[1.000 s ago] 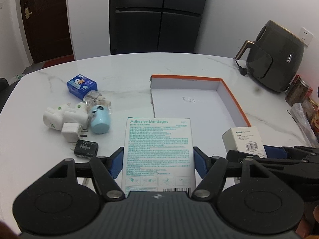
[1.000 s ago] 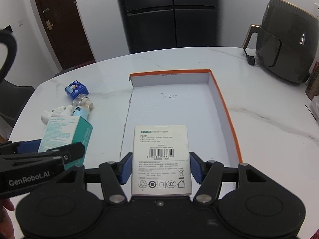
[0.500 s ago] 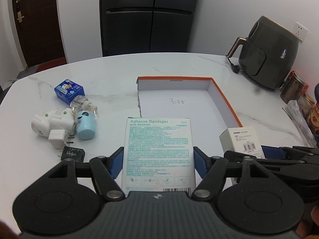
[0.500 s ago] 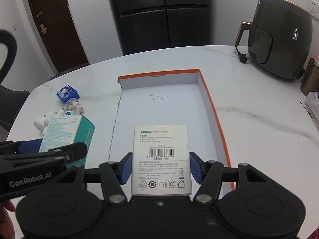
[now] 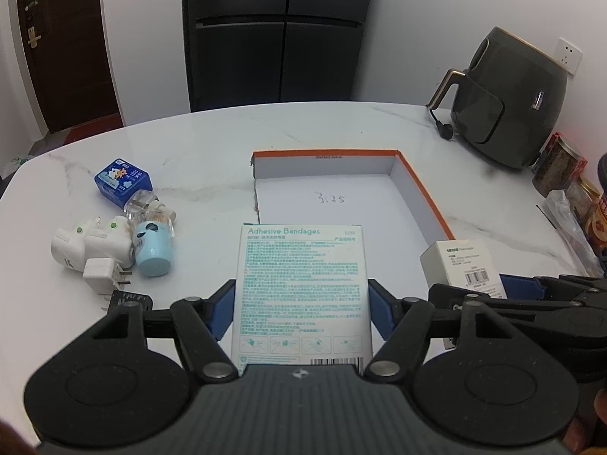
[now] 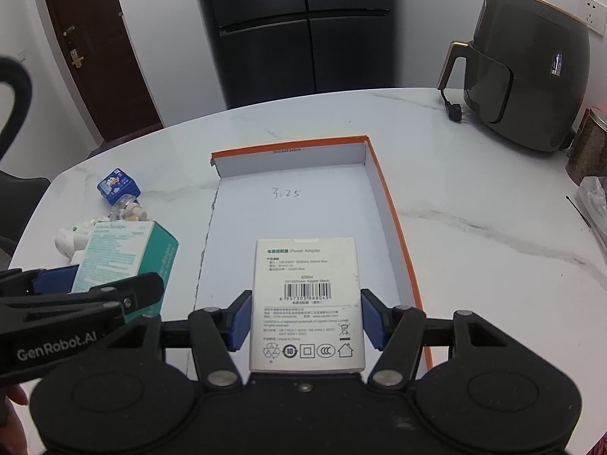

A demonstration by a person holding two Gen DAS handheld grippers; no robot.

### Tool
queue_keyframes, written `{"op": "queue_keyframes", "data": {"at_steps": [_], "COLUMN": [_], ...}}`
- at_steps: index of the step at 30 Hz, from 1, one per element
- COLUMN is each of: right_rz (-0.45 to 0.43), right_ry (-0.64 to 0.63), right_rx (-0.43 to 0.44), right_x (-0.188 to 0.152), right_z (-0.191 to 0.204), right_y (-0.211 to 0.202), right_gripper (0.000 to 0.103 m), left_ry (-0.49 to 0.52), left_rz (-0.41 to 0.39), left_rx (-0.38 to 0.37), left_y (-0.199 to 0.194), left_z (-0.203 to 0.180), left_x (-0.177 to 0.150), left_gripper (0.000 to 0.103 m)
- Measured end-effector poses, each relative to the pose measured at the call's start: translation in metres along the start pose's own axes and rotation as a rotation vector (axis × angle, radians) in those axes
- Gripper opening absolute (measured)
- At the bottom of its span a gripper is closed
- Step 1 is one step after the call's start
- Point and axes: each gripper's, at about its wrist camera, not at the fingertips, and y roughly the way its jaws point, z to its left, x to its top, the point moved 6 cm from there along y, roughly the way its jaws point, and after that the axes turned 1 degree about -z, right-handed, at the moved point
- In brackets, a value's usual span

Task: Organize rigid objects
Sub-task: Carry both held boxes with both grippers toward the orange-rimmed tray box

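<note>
The left gripper (image 5: 301,309) was clamped on the adhesive bandage box (image 5: 301,288), blue pads against its two long sides. The right gripper (image 6: 305,316) was clamped likewise on the white power adapter box (image 6: 306,303). Both boxes were carried above the near end of the shallow orange-edged tray (image 6: 383,189), which lay empty with "3:25" written on its floor.

To set the boxes down well, each should probably be lowered flat onto the tray floor, one at a time, squared against a wall or corner so that space remains. The pads should release only once the box rests on the floor. The two grippers stood close together, so they should be kept from colliding.

The white marble-patterned table (image 5: 341,129) carried a loose cluster at the left: a blue carton (image 5: 123,181), white plug adapters (image 5: 91,244), and a pale blue cylinder (image 5: 151,250), possibly a small bottle. An air fryer (image 6: 531,83) stood at the far right; a dark refrigerator (image 5: 277,34) and a brown door (image 5: 64,41) lay beyond.
</note>
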Motion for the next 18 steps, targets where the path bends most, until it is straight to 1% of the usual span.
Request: {"op": "queue_keyframes", "data": {"at_steps": [18], "right_rz": [-0.02], "right_ry": [-0.016], "right_rx": [-0.007], "right_x": [0.015], "right_z": [-0.002], "right_y": [0.004], "right_gripper": [0.071], "left_ry": [-0.003], "left_rz": [-0.017], "left_rx": [0.014], "left_y": [0.001], "left_z": [0.004], "left_x": [0.011], "left_gripper": [0.072]}}
